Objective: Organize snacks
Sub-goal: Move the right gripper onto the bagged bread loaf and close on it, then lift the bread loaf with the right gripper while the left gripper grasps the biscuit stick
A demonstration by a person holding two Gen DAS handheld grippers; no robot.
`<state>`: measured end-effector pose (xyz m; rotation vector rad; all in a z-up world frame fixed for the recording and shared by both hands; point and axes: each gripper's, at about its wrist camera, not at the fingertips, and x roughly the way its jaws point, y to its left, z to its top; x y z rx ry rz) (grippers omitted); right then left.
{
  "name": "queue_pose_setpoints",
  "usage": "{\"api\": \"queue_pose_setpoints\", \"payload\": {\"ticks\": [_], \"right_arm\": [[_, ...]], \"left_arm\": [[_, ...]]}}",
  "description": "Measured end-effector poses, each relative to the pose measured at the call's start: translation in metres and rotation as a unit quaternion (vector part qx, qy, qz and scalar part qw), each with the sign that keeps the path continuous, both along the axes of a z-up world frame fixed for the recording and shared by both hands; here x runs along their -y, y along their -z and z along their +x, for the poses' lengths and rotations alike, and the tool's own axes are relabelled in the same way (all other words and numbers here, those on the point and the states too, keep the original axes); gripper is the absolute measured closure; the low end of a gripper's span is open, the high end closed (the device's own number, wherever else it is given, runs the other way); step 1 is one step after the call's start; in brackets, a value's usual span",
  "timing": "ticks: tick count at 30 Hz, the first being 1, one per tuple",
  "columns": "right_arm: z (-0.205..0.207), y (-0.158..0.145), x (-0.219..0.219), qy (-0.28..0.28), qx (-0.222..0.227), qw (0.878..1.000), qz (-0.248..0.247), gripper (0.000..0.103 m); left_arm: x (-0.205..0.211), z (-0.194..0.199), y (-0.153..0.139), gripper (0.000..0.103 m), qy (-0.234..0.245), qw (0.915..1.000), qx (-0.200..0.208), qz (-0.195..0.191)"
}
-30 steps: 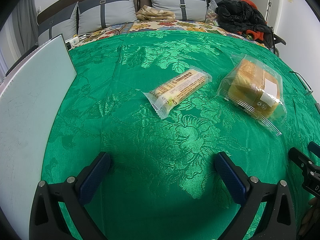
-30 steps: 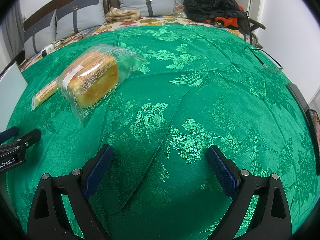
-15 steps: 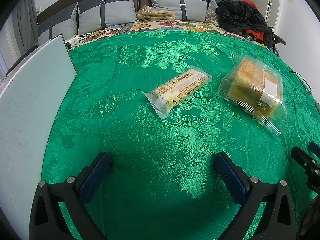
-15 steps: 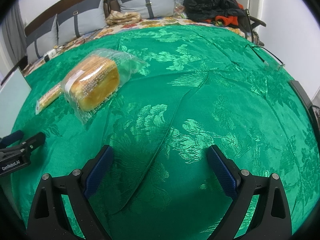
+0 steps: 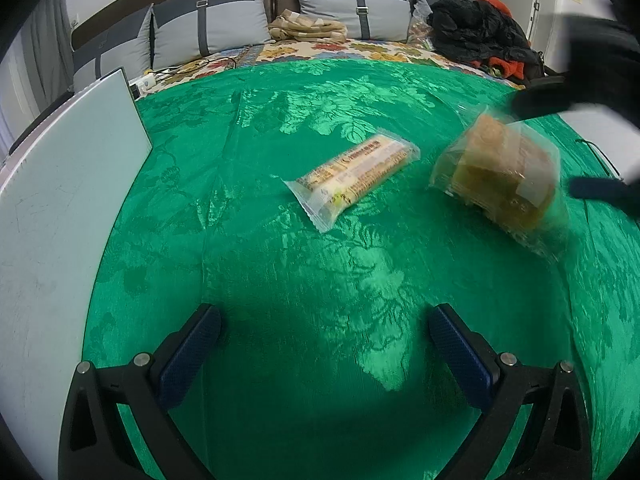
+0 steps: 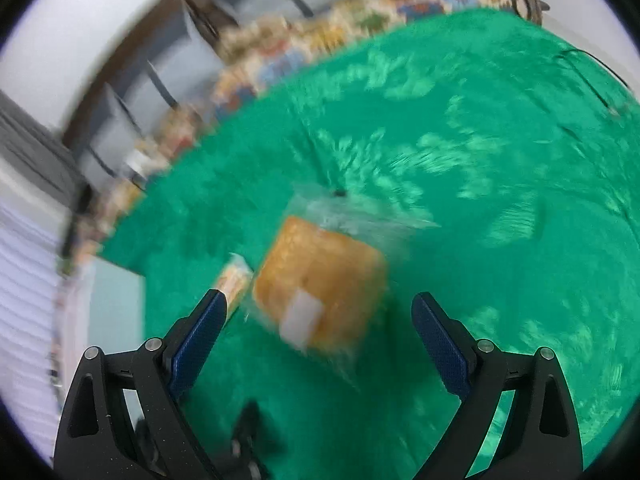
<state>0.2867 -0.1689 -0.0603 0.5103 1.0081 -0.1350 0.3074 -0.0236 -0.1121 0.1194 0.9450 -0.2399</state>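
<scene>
On the green cloth [image 5: 320, 240] lies a long clear-wrapped snack bar [image 5: 356, 176], well ahead of my left gripper [image 5: 326, 356], which is open and holds nothing. To the bar's right is a bagged loaf of bread [image 5: 504, 176], blurred. My right gripper [image 5: 556, 144] reaches in from the upper right, one dark finger on each side of the bag. In the right wrist view the loaf [image 6: 320, 288] sits just ahead of and between the blue pads [image 6: 196, 336] of the open right gripper [image 6: 318, 340]. The snack bar [image 6: 236, 280] shows beside the left pad. The frame is too blurred to show contact.
A white board [image 5: 60, 200] leans along the left edge of the bed. Grey pillows [image 5: 352, 12], a folded beige cloth [image 5: 306, 28] and a heap of black and orange clothing [image 5: 480, 36] line the far side. Green cloth stretches between my left gripper and the snacks.
My right gripper has swung quickly to the left and now straddles the bread bag, which looks tilted from how it lay. The left gripper and the snack bar have stayed put.
</scene>
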Motion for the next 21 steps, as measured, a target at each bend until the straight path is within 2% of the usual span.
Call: {"api": "queue_pose_setpoints", "payload": {"ticks": [2, 4, 6, 8, 12, 15, 17, 19, 20, 21], "right_arm": [[0.032, 0.022, -0.021, 0.002, -0.066, 0.997, -0.044, 0.007], [0.039, 0.036, -0.029, 0.001, -0.074, 0.997, -0.038, 0.007], [0.037, 0.032, -0.037, -0.003, -0.051, 0.996, -0.071, 0.011], [0.029, 0.032, -0.032, -0.016, -0.027, 0.998, -0.059, 0.019], [-0.005, 0.028, -0.008, -0.024, 0.009, 0.998, -0.053, 0.020], [-0.028, 0.023, 0.012, -0.036, 0.031, 0.998, -0.035, 0.020], [-0.044, 0.018, 0.021, -0.048, 0.039, 0.998, -0.033, 0.020], [-0.059, 0.013, 0.027, -0.065, 0.049, 0.996, -0.034, 0.020], [-0.068, 0.011, 0.026, -0.073, 0.052, 0.995, -0.037, 0.020], [-0.073, 0.010, 0.031, -0.078, 0.054, 0.995, -0.037, 0.020]], "left_arm": [[-0.001, -0.004, -0.002, 0.000, 0.018, 0.9997, -0.015, 0.005], [-0.004, -0.006, -0.003, 0.000, 0.035, 0.9987, -0.035, 0.010], [-0.012, -0.009, -0.007, 0.000, 0.043, 0.9975, -0.050, 0.024], [-0.022, -0.008, -0.013, 0.000, 0.040, 0.9977, -0.050, 0.023], [-0.037, 0.013, -0.045, 0.000, 0.030, 0.9983, -0.030, -0.041], [-0.024, 0.048, -0.055, 0.000, 0.040, 0.9968, -0.038, -0.059], [-0.004, 0.071, -0.051, 0.000, 0.072, 0.9948, -0.056, -0.046], [0.015, 0.088, -0.040, 0.001, 0.102, 0.9921, -0.072, -0.013], [0.023, 0.094, -0.034, 0.006, 0.110, 0.9910, -0.076, 0.008], [0.031, 0.100, -0.026, 0.014, 0.116, 0.9895, -0.079, 0.035]]}}
